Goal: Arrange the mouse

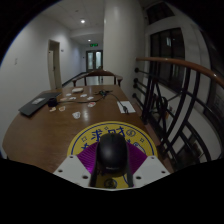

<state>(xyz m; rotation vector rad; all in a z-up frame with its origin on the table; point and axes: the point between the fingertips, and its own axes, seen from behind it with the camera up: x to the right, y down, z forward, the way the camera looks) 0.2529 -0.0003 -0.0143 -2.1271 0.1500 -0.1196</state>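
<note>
The tool [111, 176] pinched the black mouse [111, 155] by its flanks at the surface's [45, 130] near edge. It looked light, rigid and slick, so gripping the side walls seemed safest.

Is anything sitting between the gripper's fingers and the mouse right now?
Nothing visible does. The black mouse sits on the round yellow and purple mat, right between the fingers of the gripper, with nothing lying between them and it.

Counted items: one black mouse [111, 153], one round yellow-and-purple mat [105, 143], one wooden table [45, 128], one laptop [38, 103] at left of frame, several small white items, number indeterminate.
</note>
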